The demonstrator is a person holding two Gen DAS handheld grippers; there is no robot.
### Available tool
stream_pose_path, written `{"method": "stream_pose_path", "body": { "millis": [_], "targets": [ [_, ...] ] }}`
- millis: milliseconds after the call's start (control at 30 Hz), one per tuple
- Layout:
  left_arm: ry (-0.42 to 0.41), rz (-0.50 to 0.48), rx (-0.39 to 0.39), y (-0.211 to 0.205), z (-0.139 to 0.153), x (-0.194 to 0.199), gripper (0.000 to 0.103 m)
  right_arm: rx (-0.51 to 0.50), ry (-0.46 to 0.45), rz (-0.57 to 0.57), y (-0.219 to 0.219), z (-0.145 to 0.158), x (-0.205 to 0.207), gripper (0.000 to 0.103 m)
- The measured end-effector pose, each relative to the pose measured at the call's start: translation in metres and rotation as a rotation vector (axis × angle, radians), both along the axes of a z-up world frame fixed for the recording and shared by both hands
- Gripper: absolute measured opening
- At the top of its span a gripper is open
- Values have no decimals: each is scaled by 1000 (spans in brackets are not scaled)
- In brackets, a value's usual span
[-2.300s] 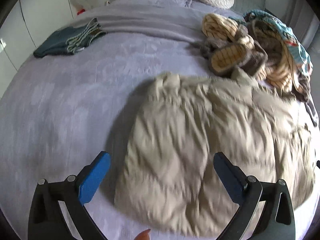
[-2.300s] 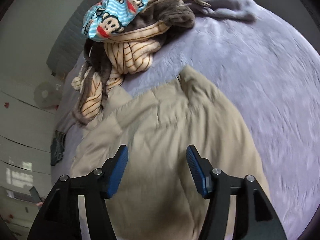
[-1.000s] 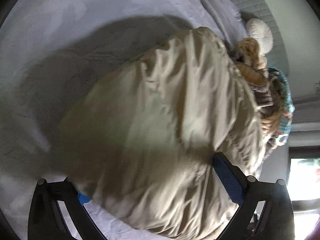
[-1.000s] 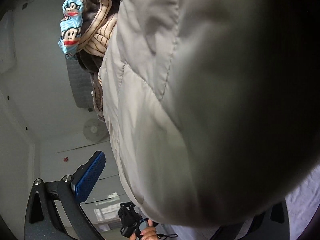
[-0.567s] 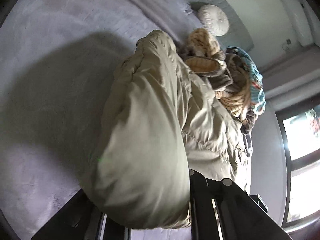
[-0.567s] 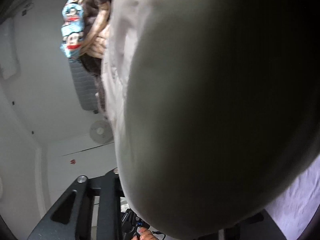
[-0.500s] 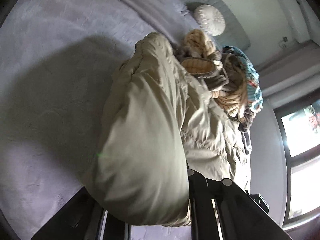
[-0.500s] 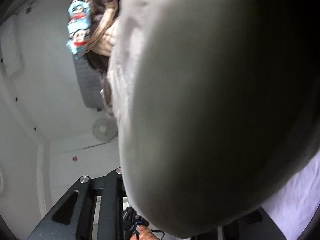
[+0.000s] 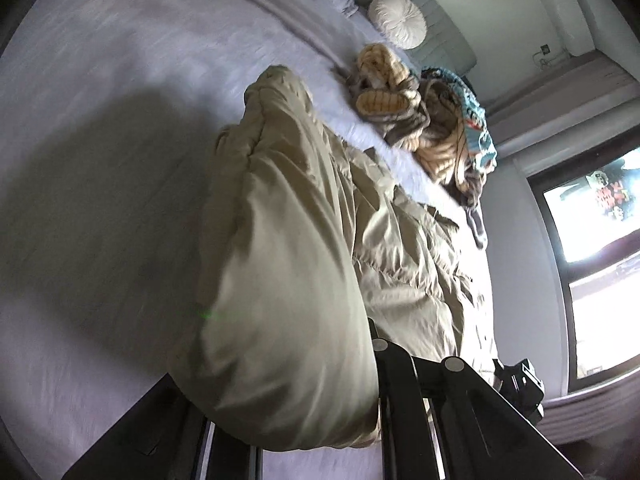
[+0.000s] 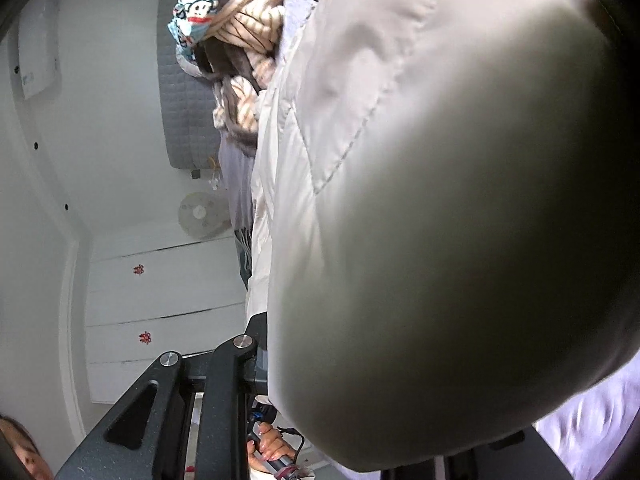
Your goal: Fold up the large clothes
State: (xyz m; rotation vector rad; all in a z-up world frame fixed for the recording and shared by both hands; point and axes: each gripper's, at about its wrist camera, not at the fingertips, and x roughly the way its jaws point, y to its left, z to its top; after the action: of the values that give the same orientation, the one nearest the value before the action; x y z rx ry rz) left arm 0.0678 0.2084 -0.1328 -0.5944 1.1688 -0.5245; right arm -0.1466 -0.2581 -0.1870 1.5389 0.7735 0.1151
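Black-framed left claw (image 9: 296,432) and right claw (image 10: 320,420), silver screws.

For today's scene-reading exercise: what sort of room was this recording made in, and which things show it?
Most likely a bedroom. A bed with a lilac cover and a padded grey headboard fills the view, a round white cushion lies by it, and white wardrobe doors line one wall.

Puffy quilted jacket (image 9: 288,280): plain beige, no print. Plush bed cover (image 9: 100,128): pale lavender. Heaped fleece garment (image 9: 384,80), upper centre of the frame: cream with thin brown stripes. Printed cloth (image 10: 196,4), upper left of the frame: turquoise, cartoon monkey faces. Round pleated cushion (image 9: 398,20): white. Quilted headboard (image 10: 180,92): grey.
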Motion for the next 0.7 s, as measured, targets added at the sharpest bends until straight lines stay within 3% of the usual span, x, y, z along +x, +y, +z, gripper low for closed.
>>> {"method": "stream_pose_path", "body": {
  "millis": [167, 300, 367, 433, 567, 700],
  "targets": [
    [54, 5, 12, 29, -16, -50, 15, 23, 30, 6, 32, -4, -54, 28],
    [125, 18, 80, 39, -42, -78, 16, 34, 85, 14, 48, -19, -82, 29],
    [144, 27, 156, 39, -50, -86, 28, 27, 115, 8, 48, -20, -81, 39],
    [151, 55, 263, 40, -52, -92, 60, 19, 152, 2, 47, -19, -86, 46],
    [169, 101, 382, 52, -42, -101, 63, -62, 240, 30, 43, -3, -98, 70],
    [163, 118, 494, 61, -21, -113, 63, -169, 309, 57, 35, 24, -104, 70]
  ]
}}
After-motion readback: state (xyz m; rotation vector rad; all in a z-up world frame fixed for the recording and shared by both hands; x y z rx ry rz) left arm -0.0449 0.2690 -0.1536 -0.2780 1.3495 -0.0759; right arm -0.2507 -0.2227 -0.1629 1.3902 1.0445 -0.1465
